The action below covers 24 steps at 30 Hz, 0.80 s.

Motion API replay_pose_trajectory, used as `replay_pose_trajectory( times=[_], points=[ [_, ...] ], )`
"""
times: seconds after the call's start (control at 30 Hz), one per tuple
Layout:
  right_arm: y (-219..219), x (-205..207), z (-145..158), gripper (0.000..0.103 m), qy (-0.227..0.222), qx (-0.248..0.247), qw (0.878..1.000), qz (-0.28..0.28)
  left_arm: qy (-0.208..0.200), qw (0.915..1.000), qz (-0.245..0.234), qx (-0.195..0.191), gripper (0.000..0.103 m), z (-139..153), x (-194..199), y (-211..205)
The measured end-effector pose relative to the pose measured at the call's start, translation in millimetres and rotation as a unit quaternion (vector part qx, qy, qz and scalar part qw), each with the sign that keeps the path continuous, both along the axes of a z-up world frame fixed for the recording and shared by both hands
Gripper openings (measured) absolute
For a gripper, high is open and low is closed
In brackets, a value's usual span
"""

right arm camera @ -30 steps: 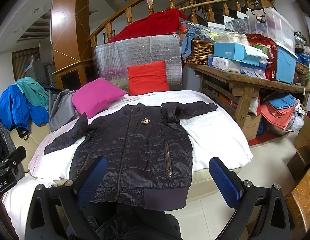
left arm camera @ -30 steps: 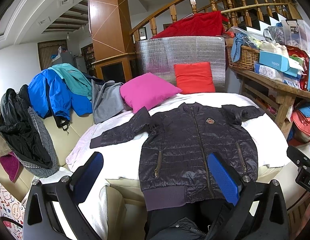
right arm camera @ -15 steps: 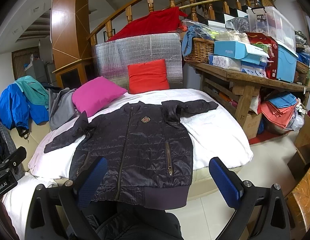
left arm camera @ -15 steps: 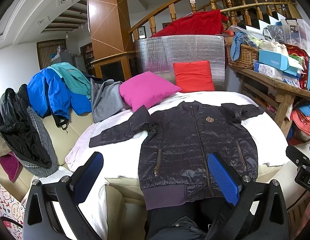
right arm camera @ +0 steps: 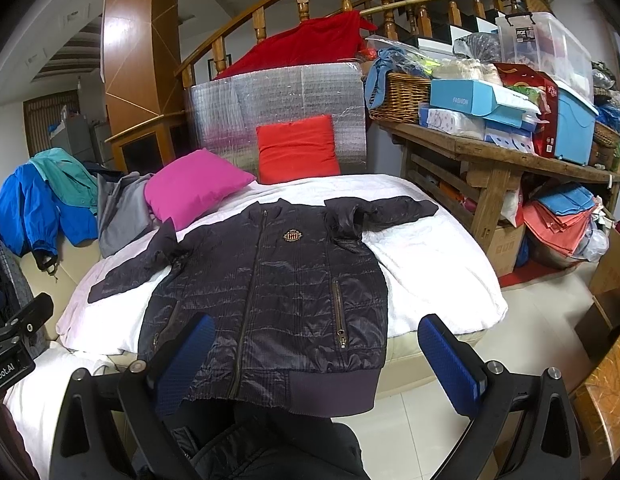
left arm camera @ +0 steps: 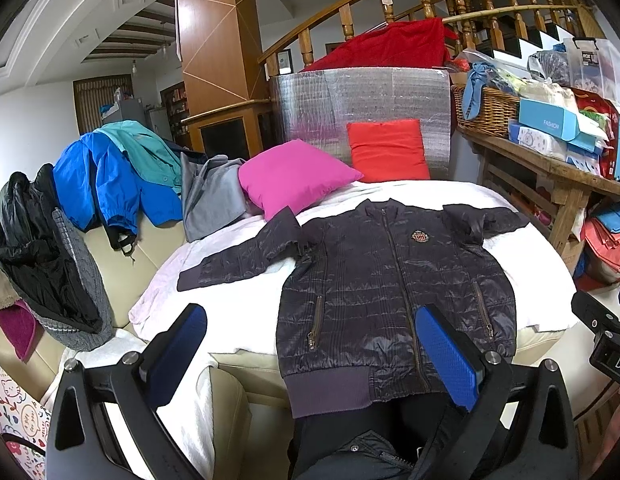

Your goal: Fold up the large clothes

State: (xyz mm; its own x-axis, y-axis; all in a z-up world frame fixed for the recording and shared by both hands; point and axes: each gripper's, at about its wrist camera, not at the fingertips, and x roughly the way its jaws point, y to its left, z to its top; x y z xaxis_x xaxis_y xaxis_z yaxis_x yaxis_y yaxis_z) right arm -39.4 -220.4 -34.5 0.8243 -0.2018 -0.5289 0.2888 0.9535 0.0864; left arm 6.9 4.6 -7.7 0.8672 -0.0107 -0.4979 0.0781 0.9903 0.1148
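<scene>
A dark quilted zip jacket lies face up, spread flat on a white-covered round bed; it also shows in the right wrist view. Its hem hangs over the near edge. One sleeve stretches out to the left, the other is bent near the right shoulder. My left gripper is open and empty, held back from the hem. My right gripper is open and empty, also short of the hem.
A pink pillow and a red pillow lie at the bed's far side. Several jackets are piled on the sofa at left. A cluttered wooden bench stands at right. A dark garment sits below the grippers.
Both views have shifted only slightly; the jacket lies the same and both grippers remain open.
</scene>
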Motion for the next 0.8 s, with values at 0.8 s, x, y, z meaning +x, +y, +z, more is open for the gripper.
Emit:
replay_pose_trajectory(
  times=[0.8],
  points=[
    [-86.1, 90.5, -13.5, 0.103, 0.015, 0.068, 0.997, -0.031, 0.109, 0.9937, 0.026, 0.006, 0.103, -58.5, 124.7, 0.3]
  ],
)
